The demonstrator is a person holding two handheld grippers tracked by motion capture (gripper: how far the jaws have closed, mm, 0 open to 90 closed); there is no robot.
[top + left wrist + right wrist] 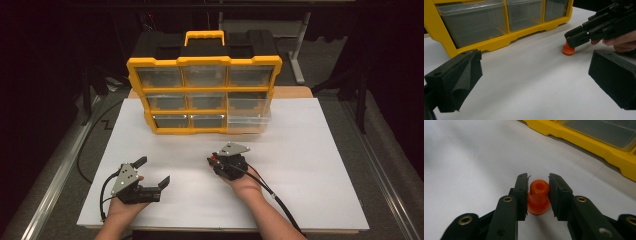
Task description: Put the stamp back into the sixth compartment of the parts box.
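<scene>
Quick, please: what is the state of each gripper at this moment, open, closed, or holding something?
Left gripper: open, holding nothing.
Right gripper: jaws around the orange part, small gaps visible on both sides, not yet clamped.

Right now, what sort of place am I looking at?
Probably a lab workbench for recording hand tasks: a white table in a dark room, a yellow parts organizer with clear drawers, and hand-held tongs with cables, the right tongs around a small orange plastic piece.

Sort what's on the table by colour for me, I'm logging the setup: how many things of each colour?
Yellow: 1, the drawer organizer
Orange: 1, the small part between the right gripper's jaws
Black: 2, the right gripper and the left gripper
White: 1, the table sheet
Total: 5
</scene>
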